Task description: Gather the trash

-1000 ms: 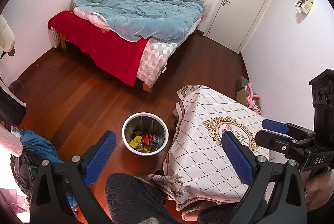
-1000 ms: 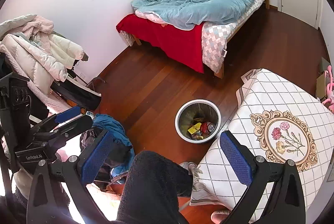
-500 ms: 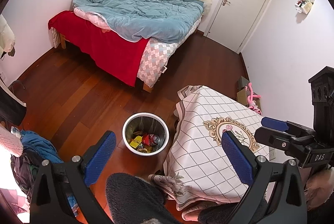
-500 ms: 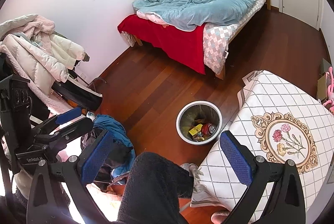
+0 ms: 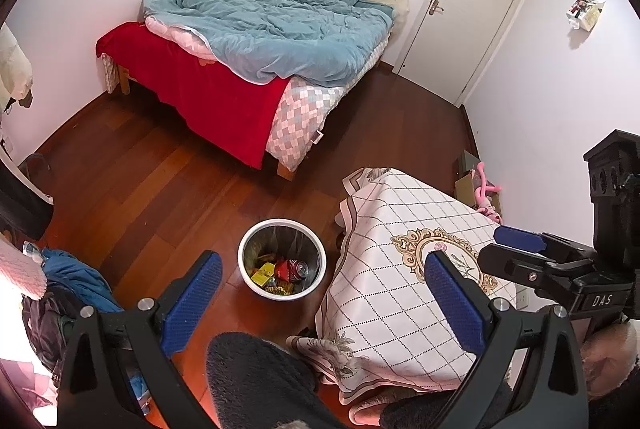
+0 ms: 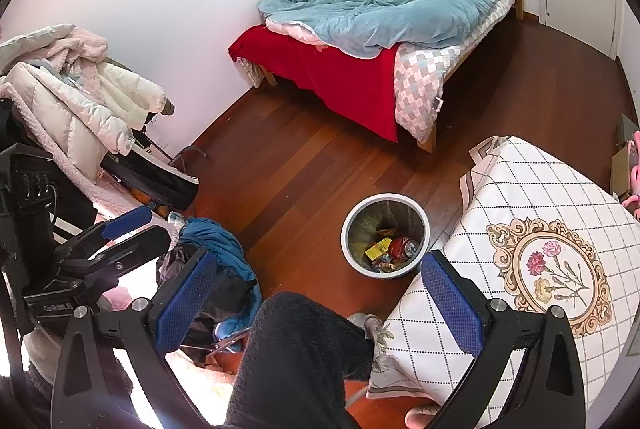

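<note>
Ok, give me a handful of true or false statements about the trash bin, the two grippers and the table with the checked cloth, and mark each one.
1. The round white trash bin stands on the wooden floor beside the table with the white checked cloth. True.
2. The bin is empty. False: a red drink can and yellow wrappers lie inside.
3. The left gripper is open and holds nothing. True.
4. The right gripper is shut on a can. False: its blue-padded jaws stand wide apart, empty.
5. Trash sits on the checked cloth. False: none shows on the part in view.
</note>
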Tool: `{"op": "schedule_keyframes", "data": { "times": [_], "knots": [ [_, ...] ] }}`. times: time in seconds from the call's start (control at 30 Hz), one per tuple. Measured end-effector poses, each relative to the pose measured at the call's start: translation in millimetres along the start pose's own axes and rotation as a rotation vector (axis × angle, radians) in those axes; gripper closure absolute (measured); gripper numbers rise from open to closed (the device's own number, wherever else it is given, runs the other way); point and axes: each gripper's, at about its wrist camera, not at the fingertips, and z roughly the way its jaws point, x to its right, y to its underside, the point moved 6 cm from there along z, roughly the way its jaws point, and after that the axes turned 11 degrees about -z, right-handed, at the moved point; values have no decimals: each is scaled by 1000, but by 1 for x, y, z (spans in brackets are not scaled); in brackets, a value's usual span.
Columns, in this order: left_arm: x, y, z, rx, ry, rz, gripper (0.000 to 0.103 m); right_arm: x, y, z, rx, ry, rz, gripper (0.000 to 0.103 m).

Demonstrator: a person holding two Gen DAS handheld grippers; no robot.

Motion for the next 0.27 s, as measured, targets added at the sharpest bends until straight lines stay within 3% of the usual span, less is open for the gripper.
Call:
{"op": "schedule_keyframes", "data": {
  "times": [0.27],
  "knots": [
    [-1,1,-4,7,16,-3,0,-1,-1,2,6,-3,-3,0]
  ]
}}
